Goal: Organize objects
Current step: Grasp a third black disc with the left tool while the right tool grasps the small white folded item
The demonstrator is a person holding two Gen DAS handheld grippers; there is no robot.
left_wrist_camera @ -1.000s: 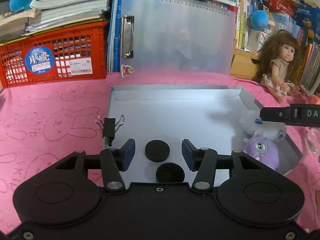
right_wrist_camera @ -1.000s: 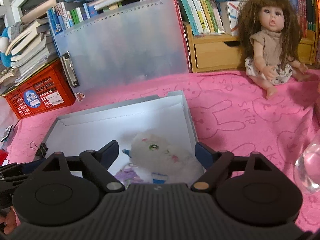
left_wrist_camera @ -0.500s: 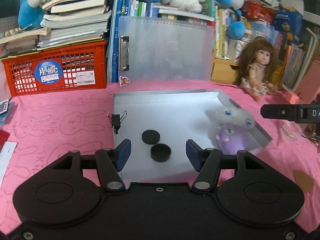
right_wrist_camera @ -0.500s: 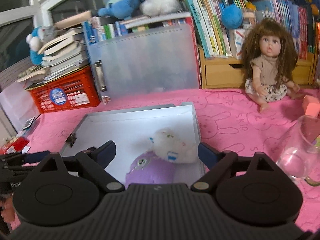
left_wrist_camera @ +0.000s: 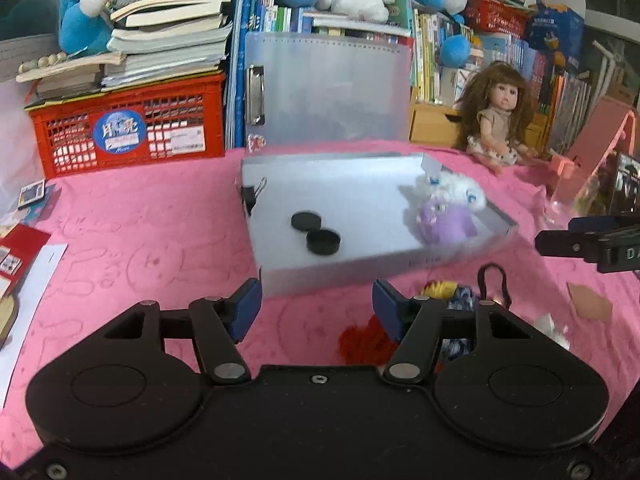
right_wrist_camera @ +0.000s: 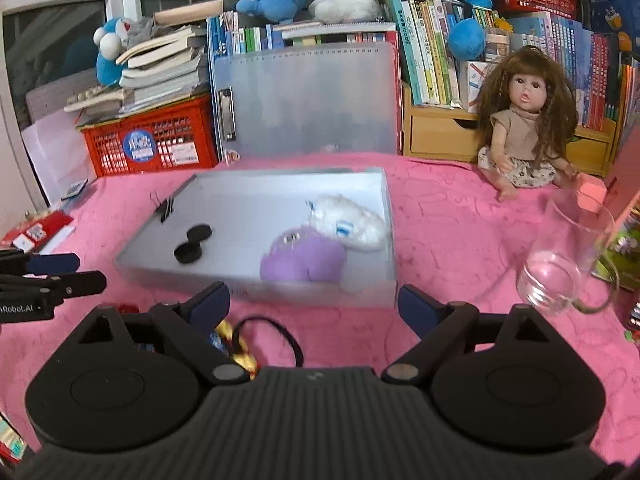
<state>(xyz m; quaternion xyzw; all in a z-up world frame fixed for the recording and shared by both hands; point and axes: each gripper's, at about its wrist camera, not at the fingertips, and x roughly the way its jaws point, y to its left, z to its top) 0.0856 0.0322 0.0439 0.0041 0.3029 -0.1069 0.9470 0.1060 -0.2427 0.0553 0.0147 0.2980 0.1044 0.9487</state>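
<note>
The left tongs (left_wrist_camera: 317,306) stand apart with nothing between them; their jaws have just been opening. The right tongs (right_wrist_camera: 314,307) stand wide and empty, also just opening. Both hover over the pink desk (left_wrist_camera: 152,236), short of the grey tray's (left_wrist_camera: 360,268) near wall. Inside the tray lie two black discs (left_wrist_camera: 316,233), a purple plush (left_wrist_camera: 448,224) and a white plush (left_wrist_camera: 448,194); a binder clip (left_wrist_camera: 250,196) grips its left wall.

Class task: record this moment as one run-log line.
left tongs: open, empty | right tongs: open, empty | tray: two plush toys, two black discs
</note>
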